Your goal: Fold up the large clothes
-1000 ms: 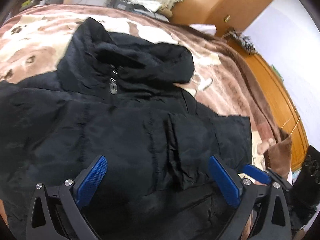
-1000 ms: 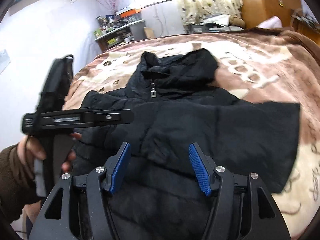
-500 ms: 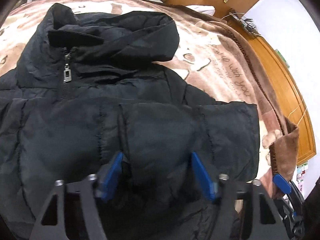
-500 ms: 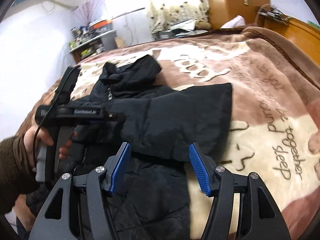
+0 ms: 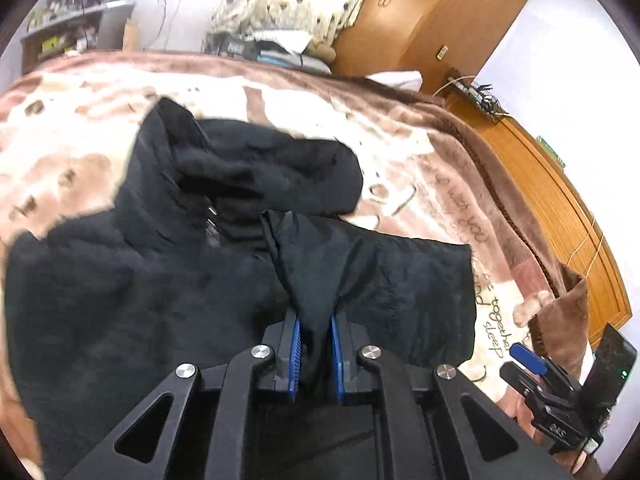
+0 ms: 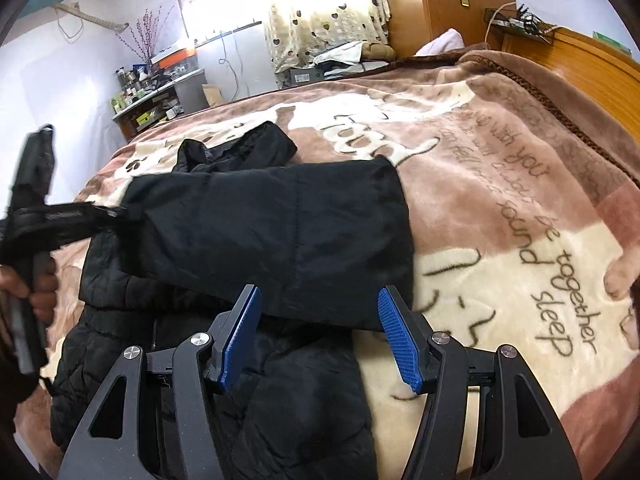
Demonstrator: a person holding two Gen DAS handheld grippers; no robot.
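Note:
A black padded jacket with a hood lies on the bed blanket. My left gripper is shut on a fold of the jacket's sleeve and lifts it a little. In the right wrist view the sleeve lies across the jacket body, and the left gripper holds its left end. My right gripper is open and empty, just above the sleeve's near edge. It also shows in the left wrist view at the lower right.
The brown and cream blanket covers the whole bed. A wooden headboard runs along the right side and a wardrobe stands behind. A cluttered shelf and a curtain are at the back.
My left gripper has closed on the sleeve fabric and pulled it up and leftwards. My right gripper has stayed open, shifting rightward near the sleeve's edge.

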